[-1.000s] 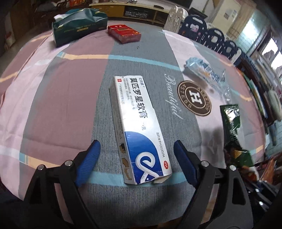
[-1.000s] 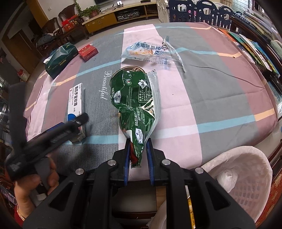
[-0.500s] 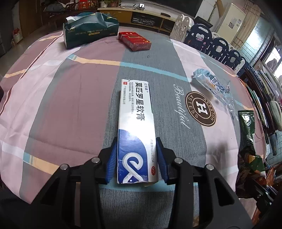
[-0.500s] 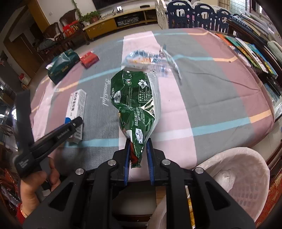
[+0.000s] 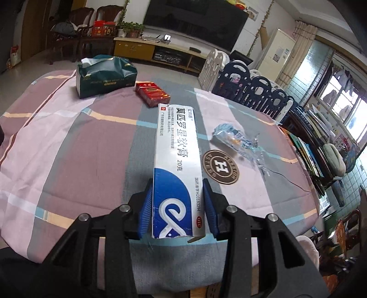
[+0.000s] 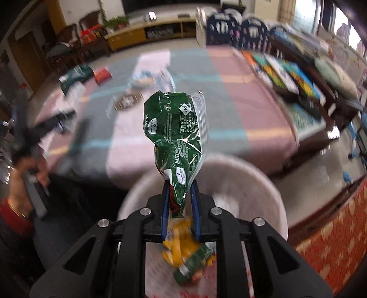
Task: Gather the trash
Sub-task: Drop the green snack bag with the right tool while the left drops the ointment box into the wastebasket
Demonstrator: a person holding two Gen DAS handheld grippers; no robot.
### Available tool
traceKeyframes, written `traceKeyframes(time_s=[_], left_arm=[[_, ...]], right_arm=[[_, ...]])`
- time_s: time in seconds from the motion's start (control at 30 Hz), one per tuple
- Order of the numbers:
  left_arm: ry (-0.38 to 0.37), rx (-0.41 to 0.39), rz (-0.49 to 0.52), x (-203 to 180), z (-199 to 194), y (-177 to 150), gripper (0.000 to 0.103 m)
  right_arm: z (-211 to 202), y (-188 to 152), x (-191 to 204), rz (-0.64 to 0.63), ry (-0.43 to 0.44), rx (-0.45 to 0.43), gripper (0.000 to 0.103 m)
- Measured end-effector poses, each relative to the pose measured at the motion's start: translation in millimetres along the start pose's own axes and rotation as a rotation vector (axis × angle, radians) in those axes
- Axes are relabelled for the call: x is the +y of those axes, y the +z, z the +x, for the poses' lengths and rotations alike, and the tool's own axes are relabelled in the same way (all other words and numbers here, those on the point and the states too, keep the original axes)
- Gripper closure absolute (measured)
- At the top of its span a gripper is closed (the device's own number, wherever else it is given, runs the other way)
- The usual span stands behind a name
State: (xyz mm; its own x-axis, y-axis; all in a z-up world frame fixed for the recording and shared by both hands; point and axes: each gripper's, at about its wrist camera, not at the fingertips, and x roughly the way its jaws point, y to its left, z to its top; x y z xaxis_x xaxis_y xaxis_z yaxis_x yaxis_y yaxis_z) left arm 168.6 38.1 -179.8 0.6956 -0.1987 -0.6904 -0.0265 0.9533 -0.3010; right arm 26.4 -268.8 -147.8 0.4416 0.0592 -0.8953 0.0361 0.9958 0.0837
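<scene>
Daylit, fisheye-warped edges — right view motion-blurred.

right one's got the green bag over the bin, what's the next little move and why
Probably open the jaws of the right gripper and let the green snack bag drop. It hangs clamped by its lower end directly above the white bin, which already holds yellow and green wrappers. The left gripper can follow with its ointment box.

Black television (image 5: 195,20) above yellow cabinet (image 5: 135,49), window (image 5: 344,100) right.
</scene>
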Motion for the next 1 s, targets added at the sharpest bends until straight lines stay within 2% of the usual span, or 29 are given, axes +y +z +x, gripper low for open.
traceKeyframes(time_s=[0.03, 0.1, 0.17, 0.2, 0.33, 0.5, 0.63, 0.77, 0.87, 0.93, 1.0], left_arm=[[-0.014, -0.005, 0.018, -9.6, -8.1, -2.3, 0.062], [-0.039, -0.012, 0.068, -31.2, -24.8, -7.3, 0.062], [-0.063, -0.033, 0.143, -56.8, -43.2, -11.8, 0.062], [-0.077, -0.04, 0.179, -67.9, -51.4, -13.4, 0.062], [-0.166, -0.036, 0.257, -104.0, -76.0, -21.0, 0.062], [-0.254, 0.01, 0.345, -139.8, -85.3, -39.7, 0.062], [-0.383, 0.123, 0.424, -166.6, -78.6, -64.2, 0.061], [-0.462, 0.267, 0.638, -205.5, -63.5, -111.8, 0.059], [-0.483, 0.345, 0.784, -226.4, -53.6, -153.9, 0.052], [-0.45, 0.347, 0.83, -228.2, -48.8, -165.3, 0.033], [-0.41, 0.318, 0.832, -222.6, -45.8, -162.8, 0.026]], right_arm=[[10.9, -9.5, -7.5, 0.023, -0.01, 0.054, 0.08], [43.0, -29.4, -20.6, 0.077, -0.034, 0.23, 0.05], [61.9, -44.0, -26.7, 0.106, -0.052, 0.325, 0.046], [63.4, -45.3, -27.3, 0.11, -0.056, 0.326, 0.045], [41.4, -31.7, -40.7, 0.179, -0.065, 0.205, 0.034], [-1.8, -11.9, -75.8, 0.346, -0.059, 0.013, 0.032], [-26.8, -9.7, -98.1, 0.432, -0.062, -0.092, 0.032], [-38.1, -7.4, -106.5, 0.455, -0.07, -0.122, 0.032], [-38.8, -7.1, -107.7, 0.456, -0.067, -0.119, 0.032], [-37.8, -5.7, -106.7, 0.447, -0.063, -0.111, 0.032], [-32.7, -5.3, -102.9, 0.441, -0.059, -0.105, 0.032]])
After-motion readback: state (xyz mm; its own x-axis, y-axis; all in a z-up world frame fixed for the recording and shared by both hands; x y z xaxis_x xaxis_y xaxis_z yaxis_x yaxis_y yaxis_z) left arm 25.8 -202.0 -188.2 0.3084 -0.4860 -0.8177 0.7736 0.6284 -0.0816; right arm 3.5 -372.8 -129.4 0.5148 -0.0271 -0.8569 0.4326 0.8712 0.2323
